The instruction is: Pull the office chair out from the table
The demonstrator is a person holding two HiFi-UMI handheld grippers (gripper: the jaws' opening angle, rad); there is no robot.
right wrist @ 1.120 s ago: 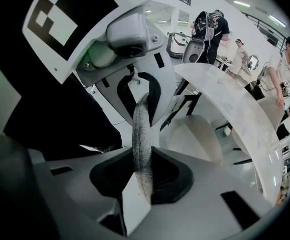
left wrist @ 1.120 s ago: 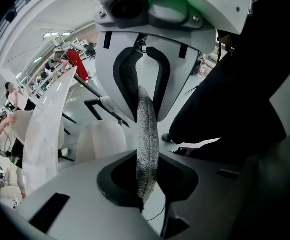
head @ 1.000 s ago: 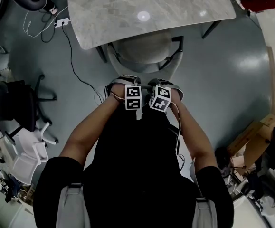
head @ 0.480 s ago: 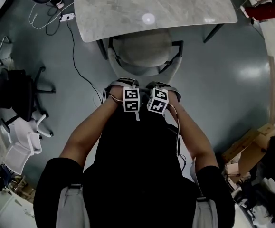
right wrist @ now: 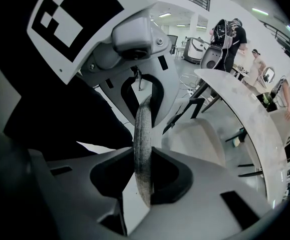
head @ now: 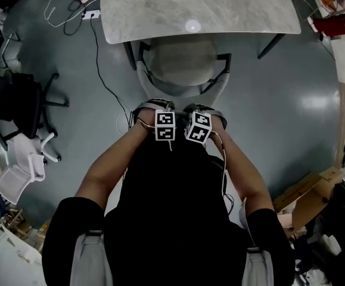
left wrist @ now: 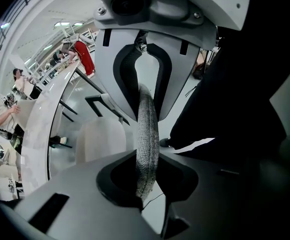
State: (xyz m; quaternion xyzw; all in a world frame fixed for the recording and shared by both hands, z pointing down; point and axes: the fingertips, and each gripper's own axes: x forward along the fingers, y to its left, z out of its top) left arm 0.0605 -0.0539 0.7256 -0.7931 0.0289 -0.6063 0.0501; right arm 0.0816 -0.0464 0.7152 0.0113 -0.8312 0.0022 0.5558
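Note:
The pale grey office chair (head: 181, 61) stands with the front of its seat under the marble table (head: 202, 5), its armrests (head: 220, 70) showing. In the head view my left gripper (head: 163, 119) and right gripper (head: 199, 121) sit side by side at the chair's near rim, in front of the person's dark torso. The left gripper (left wrist: 146, 131) is shut on the thin grey mesh edge of the backrest (left wrist: 147, 134), which runs straight between its jaws. The right gripper (right wrist: 143, 139) is likewise shut on that mesh edge (right wrist: 142, 144). The seat (right wrist: 200, 139) lies beyond.
A black chair (head: 17, 100) and a white chair (head: 23, 165) stand at the left. A black cable (head: 100, 70) runs across the floor from a power strip (head: 92, 15). Cardboard boxes (head: 306, 189) lie at the right. People (right wrist: 232, 34) stand at the table's far side.
The chair has slid out toward the person with both grippers on its backrest; more of the seat shows from under the table, which has moved away up the frame.

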